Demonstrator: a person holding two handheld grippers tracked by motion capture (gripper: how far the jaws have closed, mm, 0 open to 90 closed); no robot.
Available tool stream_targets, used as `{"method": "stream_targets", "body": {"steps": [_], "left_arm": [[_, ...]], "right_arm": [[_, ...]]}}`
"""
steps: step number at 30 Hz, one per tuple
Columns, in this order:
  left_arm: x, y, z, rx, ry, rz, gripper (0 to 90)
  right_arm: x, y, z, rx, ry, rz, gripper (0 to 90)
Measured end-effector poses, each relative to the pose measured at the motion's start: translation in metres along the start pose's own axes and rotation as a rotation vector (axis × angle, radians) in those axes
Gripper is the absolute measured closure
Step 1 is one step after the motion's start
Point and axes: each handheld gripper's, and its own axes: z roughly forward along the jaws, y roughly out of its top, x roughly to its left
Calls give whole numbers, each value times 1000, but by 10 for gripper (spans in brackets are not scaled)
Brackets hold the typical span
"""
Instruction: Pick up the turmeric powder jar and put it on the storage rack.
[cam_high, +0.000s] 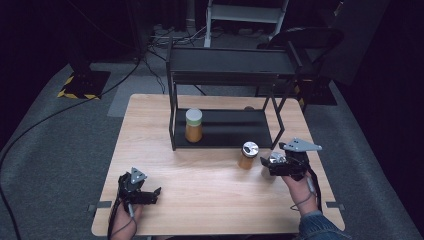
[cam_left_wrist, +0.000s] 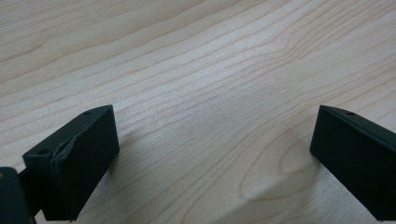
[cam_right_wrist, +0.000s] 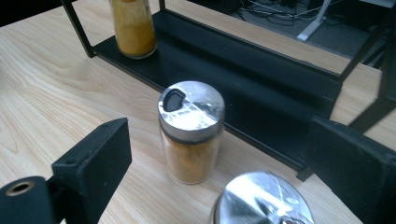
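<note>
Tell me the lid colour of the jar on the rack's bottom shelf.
Pale, whitish-green lid on the jar; clearest in the high view.

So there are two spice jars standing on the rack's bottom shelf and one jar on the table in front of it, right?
Not quite. One jar, with a pale lid, stands on the rack's bottom shelf. Two jars stand on the table in front: one with a silver lid, another right at the right gripper. The high view shows it.

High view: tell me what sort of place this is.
Probably a lab or studio set up for recording, not a kitchen. A lone wooden table stands on grey carpet among dark drapes, cables trail across the floor, and hazard-striped tape marks a stand base.
</note>
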Motion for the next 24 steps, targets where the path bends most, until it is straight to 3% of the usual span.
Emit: {"method": "stream_targets", "body": {"steps": [9,24], "left_arm": [[0,0,0,0,0,0,13],[0,0,0,0,0,0,13]], "right_arm": [[7,10,14,-4,-3,-3,68],[14,13,45,56,-27,29,68]]}}
